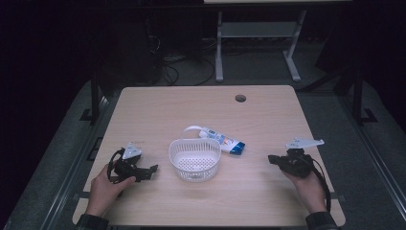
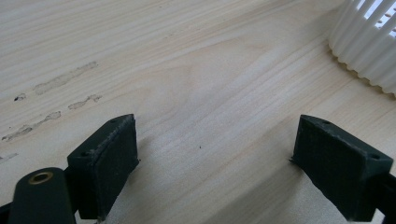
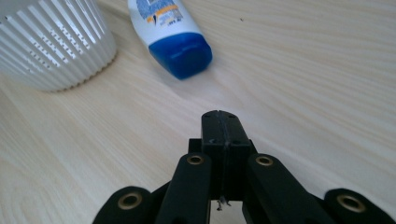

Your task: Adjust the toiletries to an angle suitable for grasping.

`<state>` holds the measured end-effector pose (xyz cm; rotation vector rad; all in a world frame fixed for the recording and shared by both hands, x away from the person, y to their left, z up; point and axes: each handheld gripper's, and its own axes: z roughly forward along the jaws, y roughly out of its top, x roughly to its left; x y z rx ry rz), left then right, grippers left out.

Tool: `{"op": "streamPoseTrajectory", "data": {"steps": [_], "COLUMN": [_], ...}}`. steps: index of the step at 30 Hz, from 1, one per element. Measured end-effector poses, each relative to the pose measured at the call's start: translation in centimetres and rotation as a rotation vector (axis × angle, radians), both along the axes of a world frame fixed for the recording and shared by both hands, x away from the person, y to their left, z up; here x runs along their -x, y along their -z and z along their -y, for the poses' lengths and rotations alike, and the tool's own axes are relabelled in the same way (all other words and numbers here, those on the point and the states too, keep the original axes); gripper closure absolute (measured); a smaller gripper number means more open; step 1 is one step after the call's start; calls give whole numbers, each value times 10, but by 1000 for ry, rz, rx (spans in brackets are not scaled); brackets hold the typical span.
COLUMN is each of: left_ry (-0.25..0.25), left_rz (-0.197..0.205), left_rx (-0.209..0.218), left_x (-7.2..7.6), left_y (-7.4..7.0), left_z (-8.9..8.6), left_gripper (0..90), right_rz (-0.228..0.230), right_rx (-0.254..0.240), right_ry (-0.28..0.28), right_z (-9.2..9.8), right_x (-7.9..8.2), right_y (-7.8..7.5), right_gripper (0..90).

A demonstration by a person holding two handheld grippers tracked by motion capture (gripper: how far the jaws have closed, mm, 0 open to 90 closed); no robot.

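Two tongs we hold: left tongs (image 1: 152, 170) spread near the surface's left edge, right tongs (image 1: 271, 158) pressed together, empty. Tube (image 1: 223, 140) lies mid-surface, touching the white basket (image 1: 195, 158).

White blue-capped tube (image 1: 224, 140) flat, touching white basket (image 1: 194, 160).

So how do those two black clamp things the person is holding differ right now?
The left gripper has its jaws spread wide with bare table between them, while the right gripper has its jaws pressed together on nothing. The left one sits beside the white basket; the right one points toward the blue-capped tube. Both are black, hand-held and empty.
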<state>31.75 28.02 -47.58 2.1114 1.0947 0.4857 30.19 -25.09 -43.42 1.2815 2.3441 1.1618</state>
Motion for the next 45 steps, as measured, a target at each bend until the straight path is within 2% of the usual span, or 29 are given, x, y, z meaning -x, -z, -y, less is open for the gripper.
{"op": "streamPoseTrajectory", "data": {"steps": [14,21,25,37,45], "left_ry": [0,0,0,1,2], "left_rz": [0,0,0,0,0], "left_rx": [0,0,0,0,0], "left_x": [0,0,0,0,0], "left_y": [0,0,0,0,0], "left_z": [0,0,0,0,0], "left_gripper": [129,130,130,129,129], "right_rz": [7,2,-6,-39,-55], "right_rx": [-29,-43,-36,-17,9], "right_ry": [-67,-111,-123,-154,-137], "right_z": [-35,-63,-72,-88,-89], "right_x": [-29,-41,-45,-52,-60], "right_y": [-5,-1,4,16,24], "right_gripper": [898,898,898,898,898]}}
